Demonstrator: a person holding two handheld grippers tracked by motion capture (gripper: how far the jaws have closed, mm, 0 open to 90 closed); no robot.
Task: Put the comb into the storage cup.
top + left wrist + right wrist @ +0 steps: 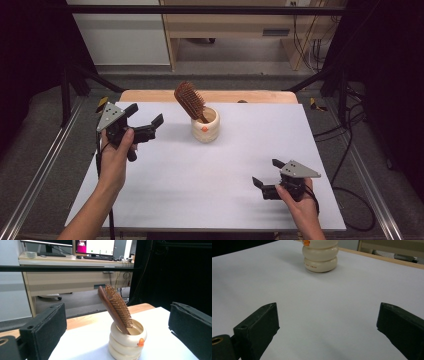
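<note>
Brown hairbrush [189,100] – cream holder [205,129] (orange spot) – white table [200,180]

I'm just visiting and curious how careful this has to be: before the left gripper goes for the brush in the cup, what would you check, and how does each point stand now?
1. Left gripper open: ok, jaws wide apart.
2. Left gripper aimed at the brush: ok, in the left gripper view it sits between the jaws.
3. Brush reachable: ok, its bristled head leans out above the cup.
4. Cup upright on the table: ok.
5. Right gripper out of the way: ok, open and low near the front edge.
6. Cup will stay put when the brush lifts: cannot tell; nothing holds it.
</note>
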